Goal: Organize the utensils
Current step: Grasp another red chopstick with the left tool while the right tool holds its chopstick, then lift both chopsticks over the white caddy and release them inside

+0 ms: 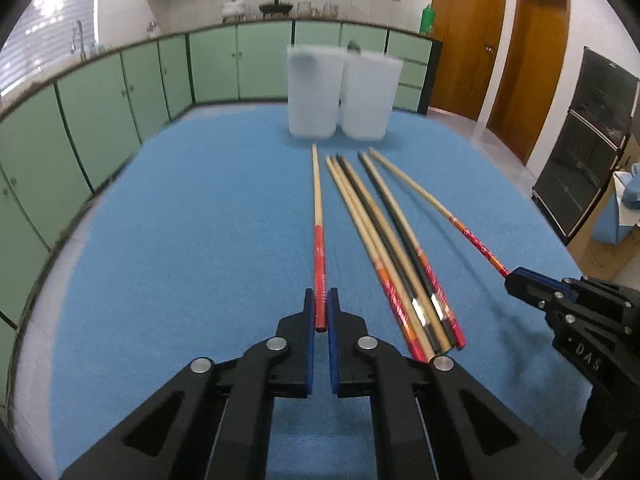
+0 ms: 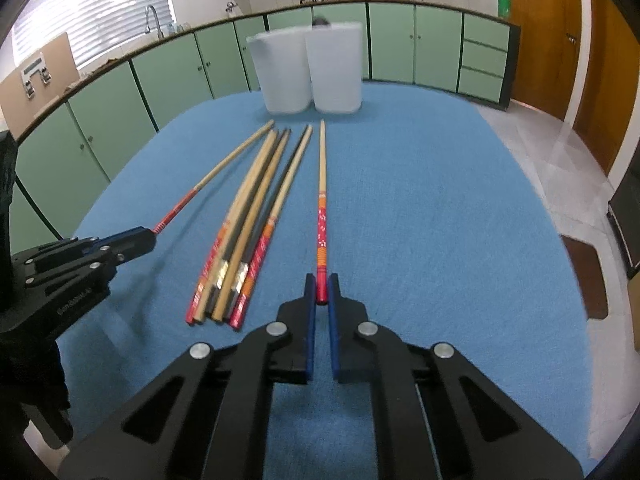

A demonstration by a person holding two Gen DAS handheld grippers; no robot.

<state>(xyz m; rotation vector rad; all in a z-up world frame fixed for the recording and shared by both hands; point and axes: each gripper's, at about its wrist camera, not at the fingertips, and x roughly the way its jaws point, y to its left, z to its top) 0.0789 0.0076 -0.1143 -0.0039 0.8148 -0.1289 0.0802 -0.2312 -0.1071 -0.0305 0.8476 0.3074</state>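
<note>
In the left wrist view my left gripper (image 1: 320, 306) is shut on the red end of a wooden chopstick (image 1: 318, 200) that points toward two white tubs (image 1: 340, 92). My right gripper (image 2: 321, 290) is shut on the red-and-orange end of another chopstick (image 2: 322, 184). Each gripper also shows in the other's view: the right gripper (image 1: 510, 278) with its chopstick (image 1: 420, 190), the left gripper (image 2: 150, 236) with its chopstick (image 2: 232, 160). Between them a bundle of several chopsticks (image 1: 400, 264) (image 2: 248, 220) lies on the blue cloth.
The blue-covered table (image 1: 200, 240) ends just behind the tubs (image 2: 308, 72). Green cabinets (image 1: 100, 112) run along the left and back. Wooden doors (image 1: 500, 48) and a dark glass-fronted cabinet (image 1: 588, 140) stand to the right, with a cardboard box (image 2: 36, 76) on the counter.
</note>
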